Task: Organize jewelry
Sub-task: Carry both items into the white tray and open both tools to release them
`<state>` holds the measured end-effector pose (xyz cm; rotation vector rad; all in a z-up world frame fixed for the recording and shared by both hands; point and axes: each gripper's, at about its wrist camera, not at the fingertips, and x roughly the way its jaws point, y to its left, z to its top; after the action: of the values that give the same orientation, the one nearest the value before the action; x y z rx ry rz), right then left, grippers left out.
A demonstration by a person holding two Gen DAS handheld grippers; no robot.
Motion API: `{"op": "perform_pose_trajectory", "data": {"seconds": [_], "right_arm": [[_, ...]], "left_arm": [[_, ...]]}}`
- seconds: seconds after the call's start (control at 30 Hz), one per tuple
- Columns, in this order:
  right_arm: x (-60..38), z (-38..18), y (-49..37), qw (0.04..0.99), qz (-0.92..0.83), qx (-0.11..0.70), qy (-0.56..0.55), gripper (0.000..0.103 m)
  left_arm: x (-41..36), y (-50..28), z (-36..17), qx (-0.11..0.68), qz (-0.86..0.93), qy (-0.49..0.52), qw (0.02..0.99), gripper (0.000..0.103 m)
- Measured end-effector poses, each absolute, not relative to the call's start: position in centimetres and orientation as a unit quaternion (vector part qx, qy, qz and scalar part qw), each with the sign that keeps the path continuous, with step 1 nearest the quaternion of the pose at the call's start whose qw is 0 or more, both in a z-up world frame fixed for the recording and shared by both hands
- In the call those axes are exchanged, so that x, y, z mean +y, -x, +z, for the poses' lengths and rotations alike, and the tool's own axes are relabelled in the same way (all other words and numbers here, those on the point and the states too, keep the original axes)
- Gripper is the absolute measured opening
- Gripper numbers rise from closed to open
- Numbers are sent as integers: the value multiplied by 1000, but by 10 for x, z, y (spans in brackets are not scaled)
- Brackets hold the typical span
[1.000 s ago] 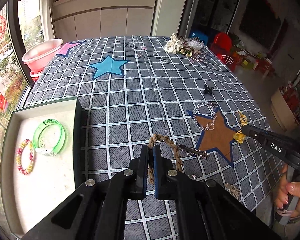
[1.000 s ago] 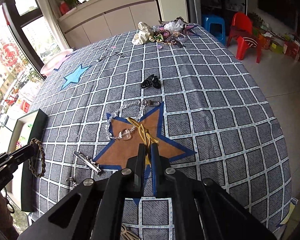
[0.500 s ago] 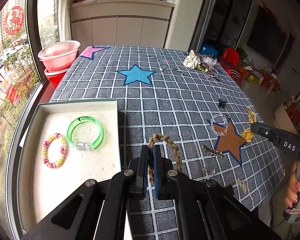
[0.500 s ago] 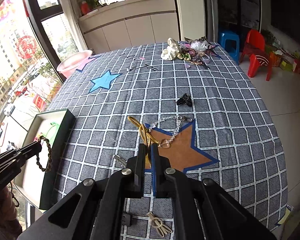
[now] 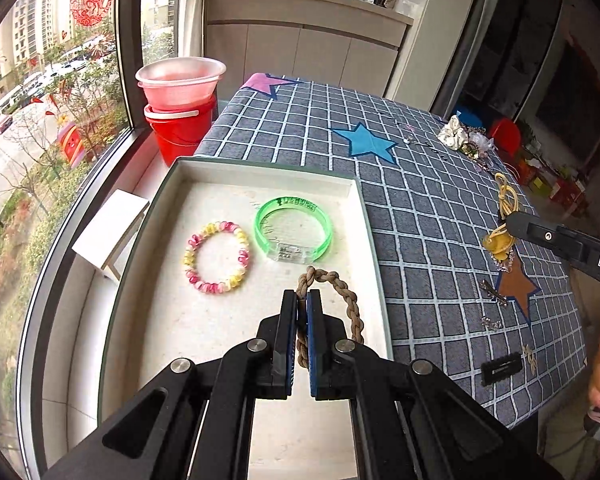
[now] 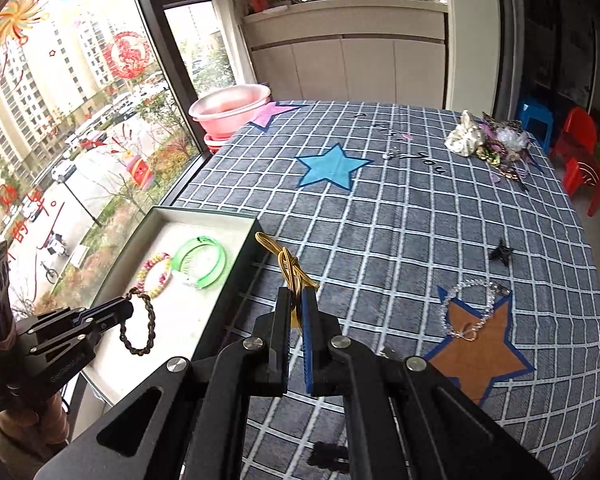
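Landmark = the white-lined tray (image 5: pixel 172 312) at the window-side edge of the checked tablecloth (image 6: pixel 420 220). Done so far: 2 pcs lie inside it, a pink/yellow bead bracelet (image 5: pixel 217 257) and, just beside it, a green plastic bangle (image 5: pixel 293 229). In progress: left gripper (image 5: pixel 301 312) hangs over the tray w/ jaws pinched narrow on a brown braided bracelet (image 5: pixel 342 300), loop dangling above the liner near the green bangle, not set down yet. Right gripper (image 6: pixel 298 308) is over the cloth just outside the tray's near wall, jaws clamped on a yellow cord (image 6: pixel 290 266), so that looks like the next item in. Left to do, by my read: a clear bead chain (image 6: pixel 470 308) on the brown star well away from the tray, a black clip (image 6: pixel 501 252) further out, a small metal pin (image 5: pixel 494 293) and other small bits near the table edge, plus a heap of scrunchies (image 6: pixel 488 140) at the far corner. Est. well under half done.
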<state>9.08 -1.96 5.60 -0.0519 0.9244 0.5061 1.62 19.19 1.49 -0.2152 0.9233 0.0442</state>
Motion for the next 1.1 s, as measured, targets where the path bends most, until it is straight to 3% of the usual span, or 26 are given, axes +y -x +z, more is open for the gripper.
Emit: {"op": "perform_pose_trajectory", "data": {"seconds": [0.47, 1.1], "right_arm": [[88, 6, -92, 804, 326, 493, 64, 5], [123, -43, -119, 774, 316, 543, 72, 5]], "left_arm": [[236, -17, -25, 498, 35, 122, 858, 12], [252, -67, -43, 537, 58, 113, 834, 12]]}}
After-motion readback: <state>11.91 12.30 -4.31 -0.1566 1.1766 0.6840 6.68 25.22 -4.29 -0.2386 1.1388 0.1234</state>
